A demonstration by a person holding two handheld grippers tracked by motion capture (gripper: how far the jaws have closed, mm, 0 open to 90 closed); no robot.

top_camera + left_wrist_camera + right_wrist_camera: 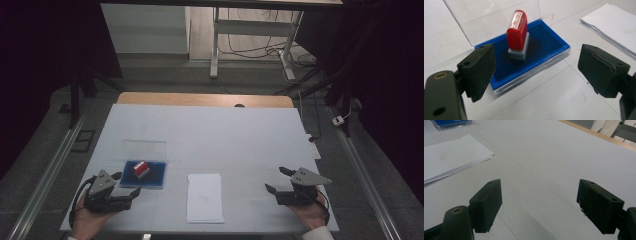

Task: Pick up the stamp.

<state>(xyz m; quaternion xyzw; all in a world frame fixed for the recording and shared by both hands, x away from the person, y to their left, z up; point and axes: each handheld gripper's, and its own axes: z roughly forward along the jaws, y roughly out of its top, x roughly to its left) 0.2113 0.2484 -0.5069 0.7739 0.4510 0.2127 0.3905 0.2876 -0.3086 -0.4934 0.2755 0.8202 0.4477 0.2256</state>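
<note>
Left gripper (536, 72), jaws wide and empty, faces glossy red stamp (517, 30) upright on felt-blue ink pad (544, 47); paper stack (614, 25) at two o'clock; right gripper (539, 205) wide, empty.

left gripper (126, 186): black blocky two-jaw tool, grey three-cornered top plate, black trailing cable, brass-ringed screw hole | right gripper (280, 180): same black body, grey plate, black cable | white sleeve cuff (320, 233) at right wrist

No legible text (stamp (517, 30) label blurred)
</note>
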